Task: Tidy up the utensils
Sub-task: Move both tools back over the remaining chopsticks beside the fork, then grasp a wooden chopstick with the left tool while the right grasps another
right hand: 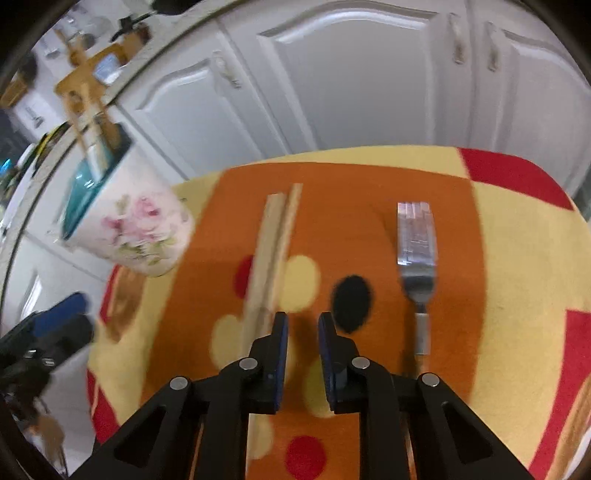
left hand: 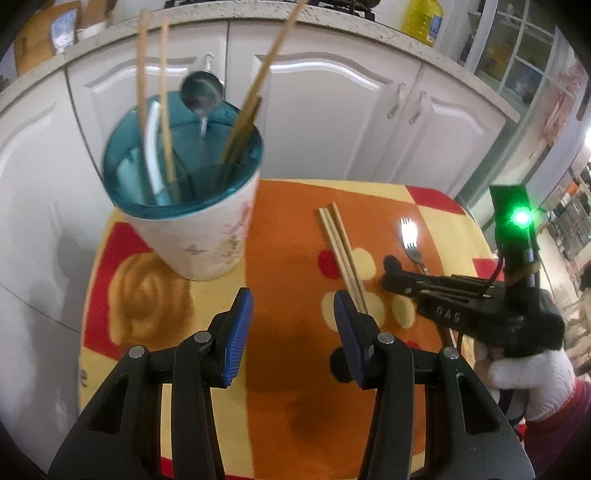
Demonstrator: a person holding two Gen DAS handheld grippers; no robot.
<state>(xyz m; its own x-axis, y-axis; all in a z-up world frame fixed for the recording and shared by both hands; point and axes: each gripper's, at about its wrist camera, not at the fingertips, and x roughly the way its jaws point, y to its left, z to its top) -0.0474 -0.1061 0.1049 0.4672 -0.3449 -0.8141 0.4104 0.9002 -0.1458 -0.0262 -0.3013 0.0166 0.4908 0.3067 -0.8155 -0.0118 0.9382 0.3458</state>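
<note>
On the desk, the chopsticks lie at 11 o'clock from the right gripper, the fork at 1 o'clock. Its fingers stand narrowly parted around nothing. The left gripper has fingers spread and empty, with the utensil holder at 11 o'clock.

White cabinet doors behind, speckled countertop above with yellow bottle; orange-yellow-red patterned cloth on surface.

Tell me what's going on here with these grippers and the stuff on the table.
A person is tidying utensils with two handheld grippers. The cup already holds chopsticks and a spoon. More chopsticks and a fork lie on the cloth. The right gripper, fingers narrowly apart, sits low between those two, holding nothing. The left gripper hovers open and empty beside the cup.
</note>
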